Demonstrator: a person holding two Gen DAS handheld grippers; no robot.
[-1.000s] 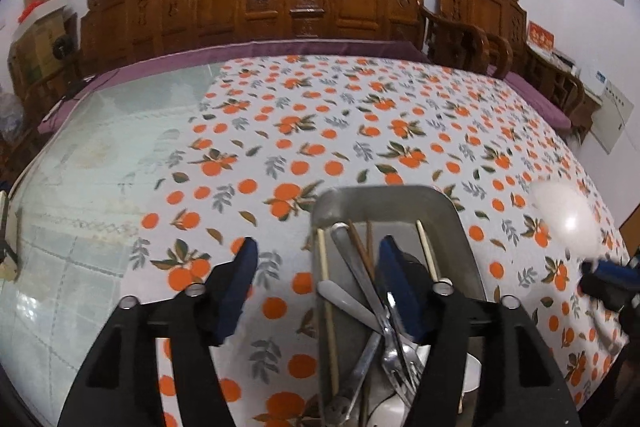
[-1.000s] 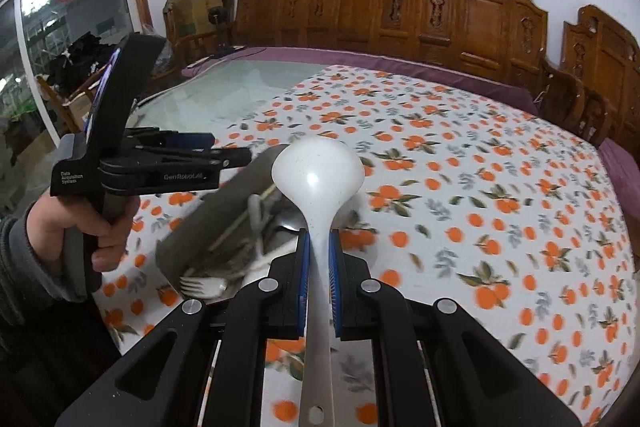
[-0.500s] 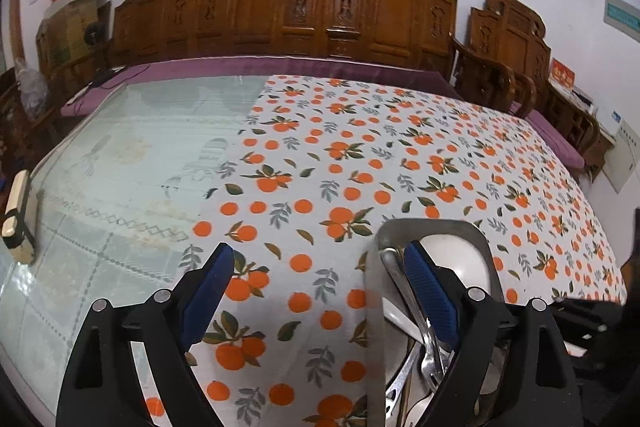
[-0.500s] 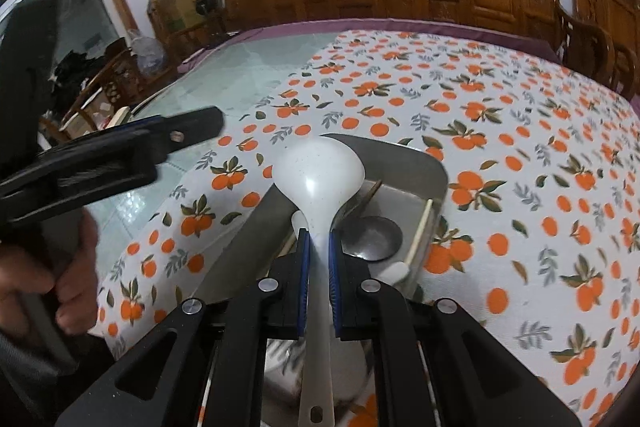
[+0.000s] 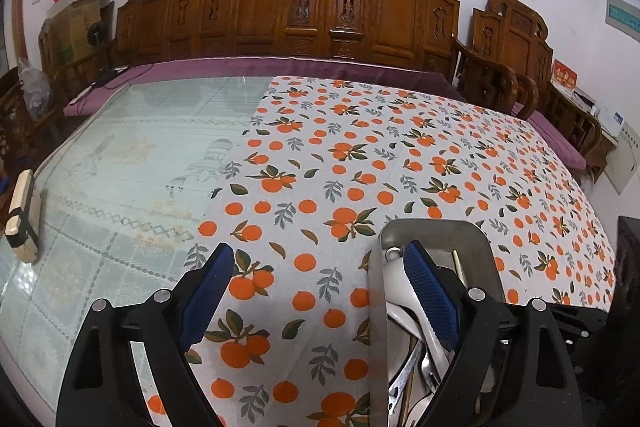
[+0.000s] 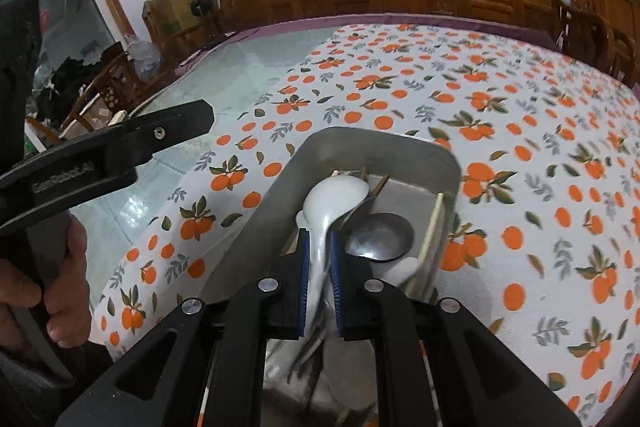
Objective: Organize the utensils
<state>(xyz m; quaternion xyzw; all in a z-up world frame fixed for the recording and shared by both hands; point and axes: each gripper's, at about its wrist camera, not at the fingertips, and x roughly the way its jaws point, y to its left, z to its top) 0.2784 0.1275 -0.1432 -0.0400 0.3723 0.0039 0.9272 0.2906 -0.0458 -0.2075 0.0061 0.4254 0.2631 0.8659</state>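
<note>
The right tool [image 6: 319,275] is clamped on a white ladle [image 6: 334,197] inside the metal tray [image 6: 260,219], while beside the tray the left tool [image 5: 318,289] gapes apart, empty.

Brushed metal tray [image 6: 256,227], glossy white plastic ladle [image 6: 332,195], printed cloth [image 5: 360,147], carved wooden chairs [image 5: 280,7].

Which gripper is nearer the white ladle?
Right. The right gripper is shut on the white ladle over the metal tray; the left gripper stands open beside it, straddling the tray's edge.
</note>
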